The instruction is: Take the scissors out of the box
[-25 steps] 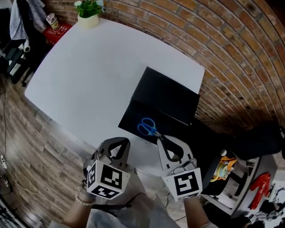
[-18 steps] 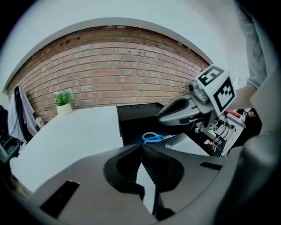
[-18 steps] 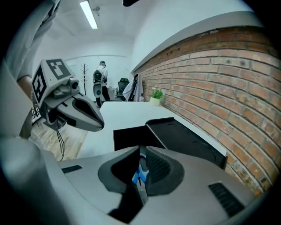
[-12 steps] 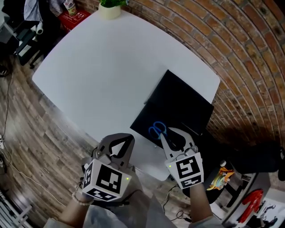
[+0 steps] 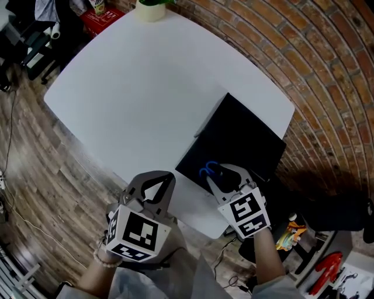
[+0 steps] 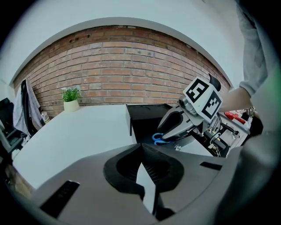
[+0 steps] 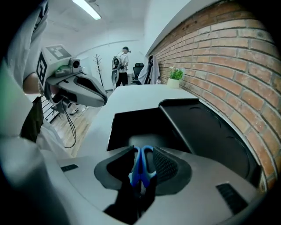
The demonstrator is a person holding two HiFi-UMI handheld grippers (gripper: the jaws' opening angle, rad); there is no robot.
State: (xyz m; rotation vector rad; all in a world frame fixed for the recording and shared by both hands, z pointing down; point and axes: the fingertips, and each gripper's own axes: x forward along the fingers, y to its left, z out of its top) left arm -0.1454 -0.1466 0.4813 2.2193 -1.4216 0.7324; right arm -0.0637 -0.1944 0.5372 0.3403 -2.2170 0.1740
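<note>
The black box [image 5: 196, 159] lies open on the right part of the white table [image 5: 134, 87], its lid [image 5: 248, 137] folded back towards the brick wall. Scissors with blue handles [image 5: 207, 170] rest inside it. My right gripper [image 5: 221, 173] reaches down into the box, open, its jaws either side of the scissors [image 7: 142, 169]; I see no pad pressing on the handles. My left gripper [image 5: 155, 185] hovers shut and empty over the table's near edge, left of the box. From the left gripper view the right gripper [image 6: 178, 125] stands over the blue handles [image 6: 159, 138].
A potted plant [image 5: 151, 8] stands at the table's far corner. The brick wall [image 5: 327, 87] runs close behind the box. Chairs and clutter [image 5: 327, 257] sit on the floor at right. A person [image 7: 123, 61] stands far off across the room.
My right gripper has sunk and tipped down into the box, and now straddles the scissors. The left gripper has drifted slightly and stays shut.
</note>
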